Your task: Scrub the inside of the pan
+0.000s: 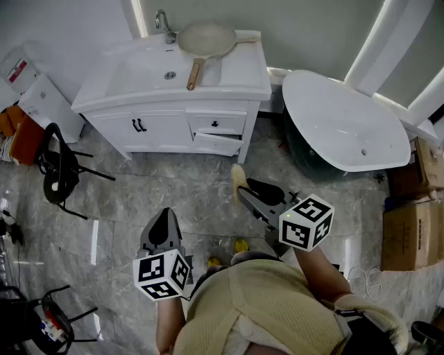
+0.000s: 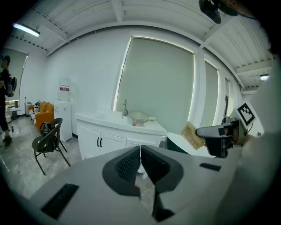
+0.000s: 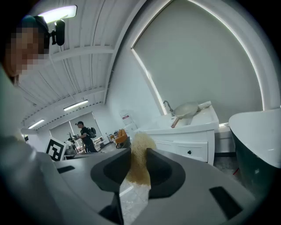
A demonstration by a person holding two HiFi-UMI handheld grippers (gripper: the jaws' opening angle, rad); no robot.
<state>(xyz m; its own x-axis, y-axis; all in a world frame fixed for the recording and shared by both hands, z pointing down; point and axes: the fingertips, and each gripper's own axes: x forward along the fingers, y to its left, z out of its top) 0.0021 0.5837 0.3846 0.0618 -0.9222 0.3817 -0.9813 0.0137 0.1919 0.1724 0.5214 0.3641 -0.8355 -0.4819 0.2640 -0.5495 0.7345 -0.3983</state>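
evidently the scrubbing has not begun – this is the approach step, with the person standing on the veined grey marble floor (image 1: 173,194) well apart from the white desk (image 1: 236,87), the sink cabinet that carries the pan.

the pan (image 1: 207,39) sits near the desk's back edge, toward its right corner and just right of the faucet (image 1: 164,21). it is round and shallow, pale speckled cream inside, probably a smooth coated surface. its slim wooden handle points toward the front edge.

the right tongs (image 3: 139,165) are clamped on a scrub pad (image 3: 139,154), whose top stands up past the dark, ribbed pads. the pad is flat, tan-yellow and coarse-fibred with a rounded top, so it will likely flex when pressed. the left tongs (image 2: 140,151) are closed together with nothing between them.

next, i judge, the person must walk up to the desk's front edge and bring both tongs over the pan. the left tongs would need to open and take the wooden handle to steady it. the right tongs would then press the pad's flat face down into the bowl. the glossy top may let a light pan slide, so a firm hold on the handle matters.
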